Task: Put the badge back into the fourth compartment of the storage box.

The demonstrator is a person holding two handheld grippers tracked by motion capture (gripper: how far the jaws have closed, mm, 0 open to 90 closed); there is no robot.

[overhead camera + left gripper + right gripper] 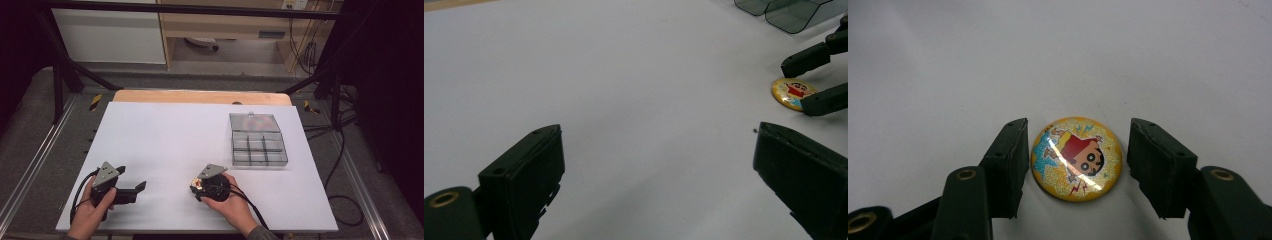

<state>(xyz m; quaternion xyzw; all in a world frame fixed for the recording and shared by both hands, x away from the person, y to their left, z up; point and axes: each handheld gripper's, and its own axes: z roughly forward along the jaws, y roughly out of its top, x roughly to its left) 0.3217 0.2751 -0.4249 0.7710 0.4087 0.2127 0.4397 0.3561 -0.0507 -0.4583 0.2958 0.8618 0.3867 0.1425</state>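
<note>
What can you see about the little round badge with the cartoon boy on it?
The badge is a small round button pin with a glossy, domed face that catches a streak of light. Its background is glittery yellow-orange with blue stars and lightning bolts, and a cartoon boy in a red shirt is printed on it. It lies flat, face up, on the white table, between the two black jaws of the right tongs, which are open around it with a gap on each side.

Both grippers are black; the left gripper (134, 189) and the right gripper (196, 186) each carry a grey three-cornered plate and a black cable; brass-coloured rivets sit at the jaw joints.
</note>
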